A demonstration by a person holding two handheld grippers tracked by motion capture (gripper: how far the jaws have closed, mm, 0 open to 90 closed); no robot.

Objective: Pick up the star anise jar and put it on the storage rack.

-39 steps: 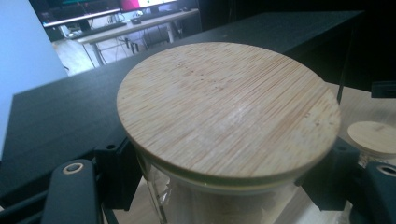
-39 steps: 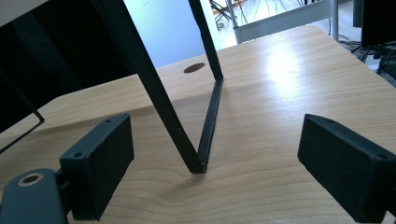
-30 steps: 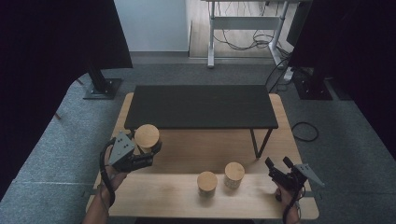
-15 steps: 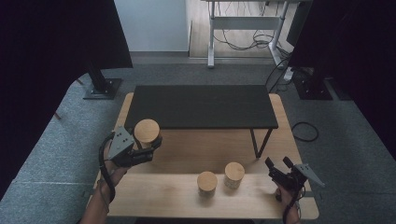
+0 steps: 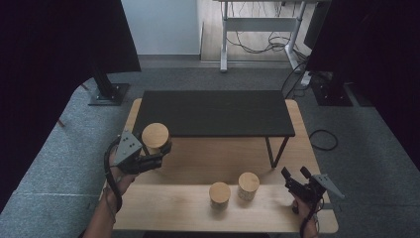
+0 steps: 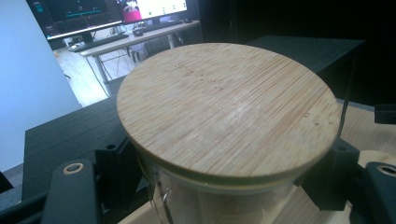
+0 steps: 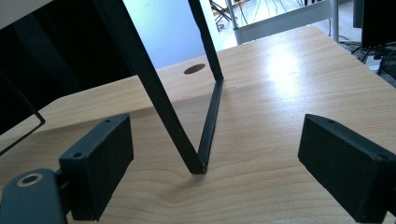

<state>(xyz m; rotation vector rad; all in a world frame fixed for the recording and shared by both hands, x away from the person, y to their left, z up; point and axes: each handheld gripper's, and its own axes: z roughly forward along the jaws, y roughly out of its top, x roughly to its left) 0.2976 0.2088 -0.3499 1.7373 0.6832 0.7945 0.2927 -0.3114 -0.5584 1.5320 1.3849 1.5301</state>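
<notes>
The jar (image 5: 155,139) is clamped by the left gripper (image 5: 148,159), so it should be kept upright. The right gripper (image 5: 296,179) is held open and empty.

Two lidded jars (image 5: 219,195) (image 5: 248,185) stand side by side, near each other but apart, on the front strip of the wooden table (image 5: 198,163). A black shelf (image 5: 213,113) on thin metal legs (image 5: 274,151) spans the table's far half. Grey carpet (image 5: 59,168) surrounds it. Farther back a white desk frame (image 5: 260,25) stands over loose cables (image 5: 247,44), and a black stand base (image 5: 109,93) sits at left.
</notes>
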